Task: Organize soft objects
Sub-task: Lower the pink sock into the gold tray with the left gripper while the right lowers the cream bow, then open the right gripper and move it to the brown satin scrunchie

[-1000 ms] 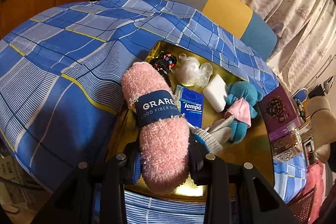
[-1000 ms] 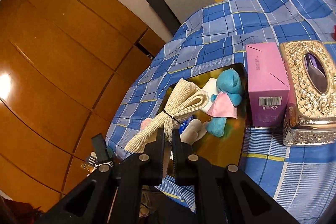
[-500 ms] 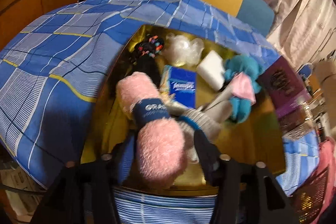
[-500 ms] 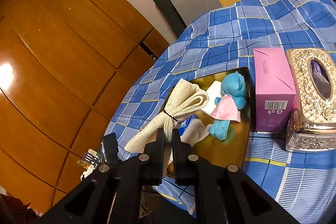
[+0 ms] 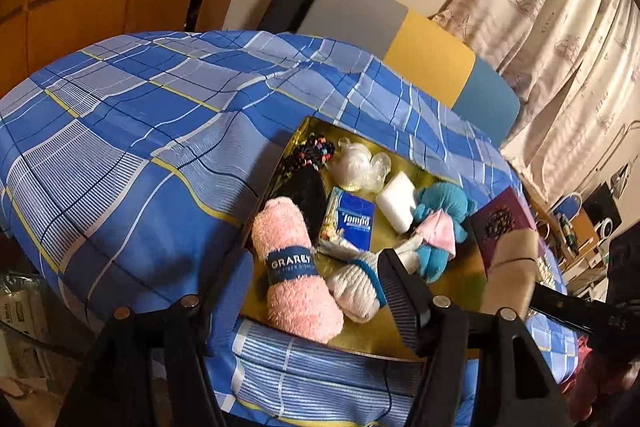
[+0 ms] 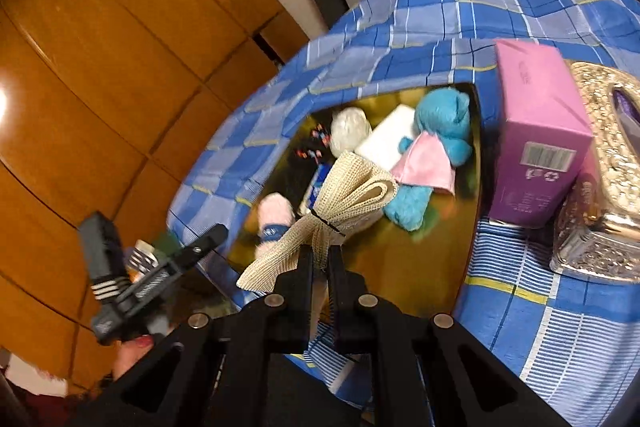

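A: The pink fleece roll [image 5: 294, 267] lies in the gold tray [image 5: 404, 341], along its left edge, beside the white-and-blue sock [image 5: 356, 285]. The left gripper [image 5: 312, 279] has just been opening; its jaws stand wide apart with nothing pressed between them.

B: And the right gripper [image 6: 320, 259]?

A: Clamped tight on the tail of the tied beige mesh cloth [image 6: 348, 195], which hangs above the tray's near half. The tray sits on the bed [image 5: 132, 131] near its right edge, next to the pink box [image 6: 536, 131] and the silver tissue box [image 6: 604, 163].

B: So placing that cloth looks like the step in hand. Where would you put it?

A: The bare gold patch at the near right corner, I'd judge. The far end is crowded: hair ties [image 5: 314, 153], plastic bag [image 5: 360, 167], Tempo tissue pack [image 5: 354, 223], white sponge [image 5: 396, 201], and the blue plush bear [image 6: 440, 139].

B: Tips?

A: Lower until the looped end rests on the tray before parting the jaws, so it doesn't flop onto the bear. Keep the left gripper clear.
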